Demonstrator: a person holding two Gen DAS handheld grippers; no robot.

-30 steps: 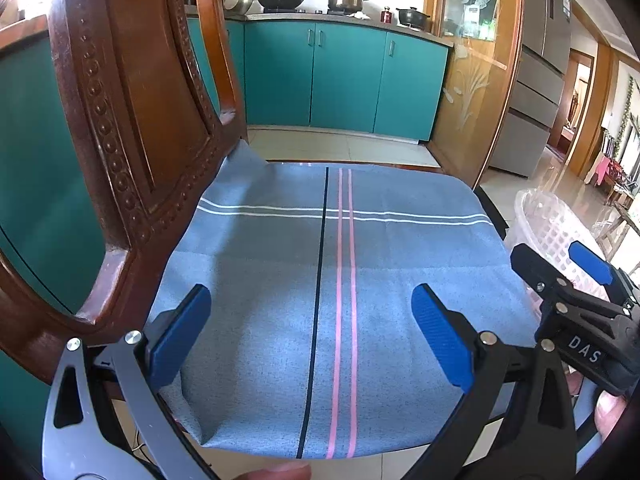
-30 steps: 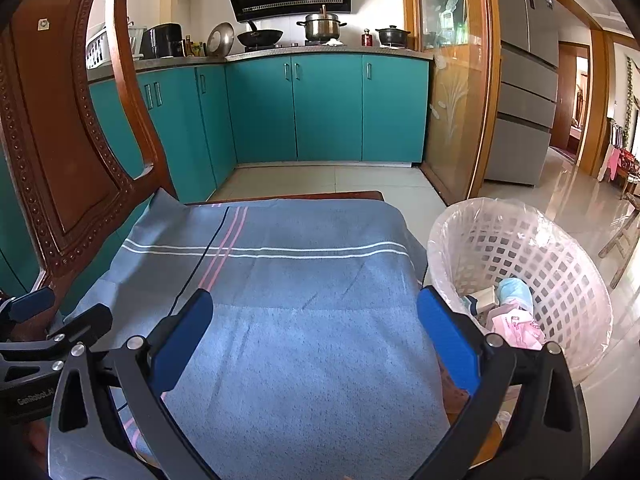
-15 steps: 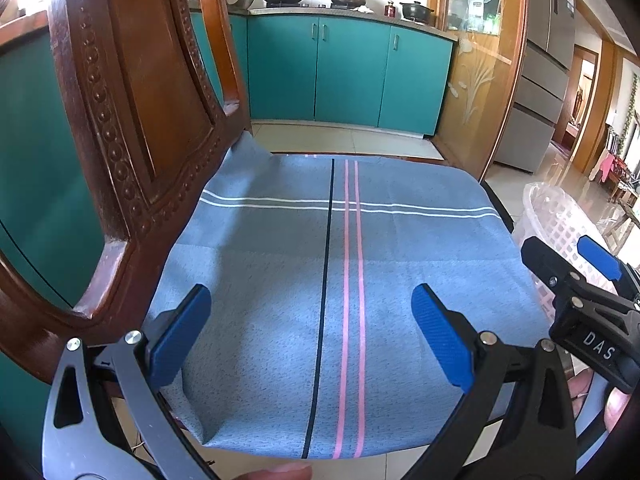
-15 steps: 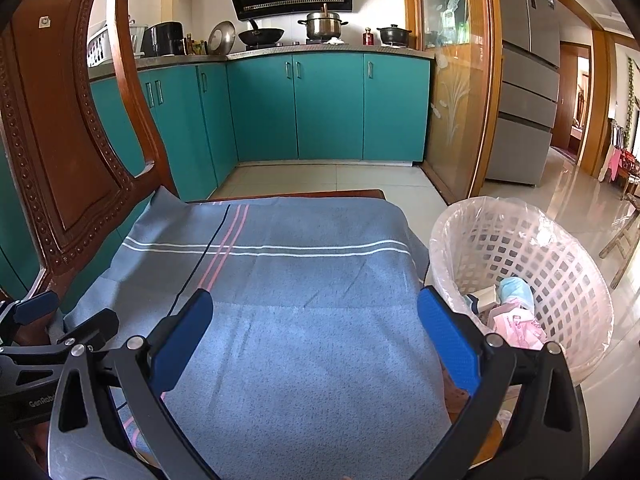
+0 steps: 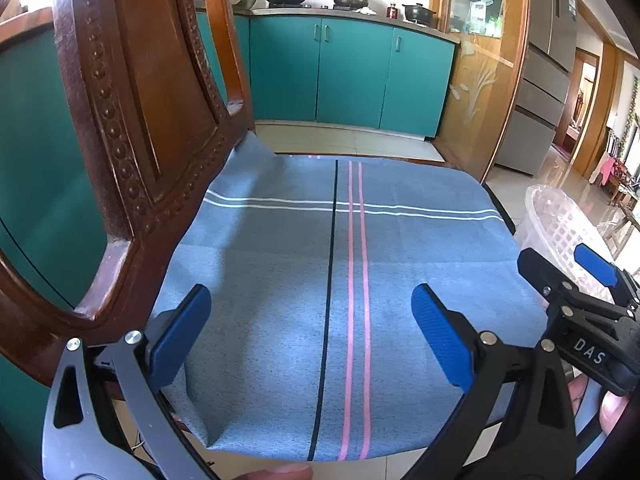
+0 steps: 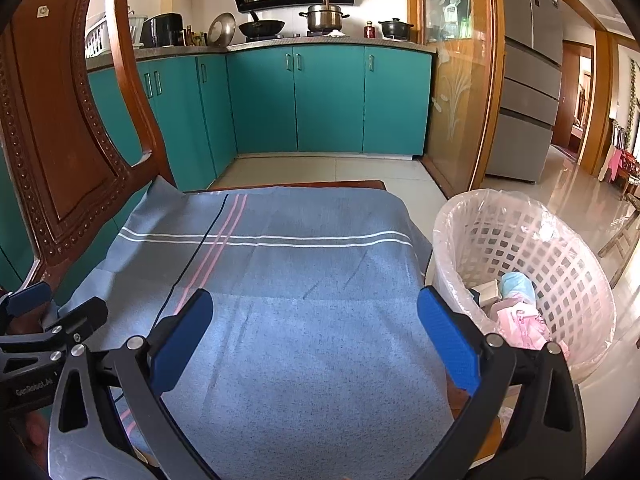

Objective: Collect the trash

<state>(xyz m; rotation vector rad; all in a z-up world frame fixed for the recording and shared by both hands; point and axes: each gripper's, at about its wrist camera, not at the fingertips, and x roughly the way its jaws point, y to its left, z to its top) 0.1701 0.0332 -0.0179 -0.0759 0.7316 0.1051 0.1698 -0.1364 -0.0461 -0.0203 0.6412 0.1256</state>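
Both grippers idle over the chair seat. Left gripper (image 5: 310, 332) has its fingers spread wide, nothing between them; right gripper (image 6: 314, 334) the same, spread and empty. The cloth (image 6: 304, 300) on the chair (image 5: 132, 128) looks bare in both views: no trash on it that I can see. The basket (image 6: 560, 256) sits on the floor just beside the seat on the right, lined with a plastic bag, and holds the trash (image 6: 516, 304): a pale blue wad, a small white box, pink wrapper bits. Judging by that, the collecting looks mostly or fully done. Hedge: the fisheye hides the floor close under the seat front and behind the grippers, so a stray piece there can't be ruled out. Something pale shows low by the right finger under the seat edge, too cropped to tell what it is. If that is trash, one pick remains; otherwise nothing is left.
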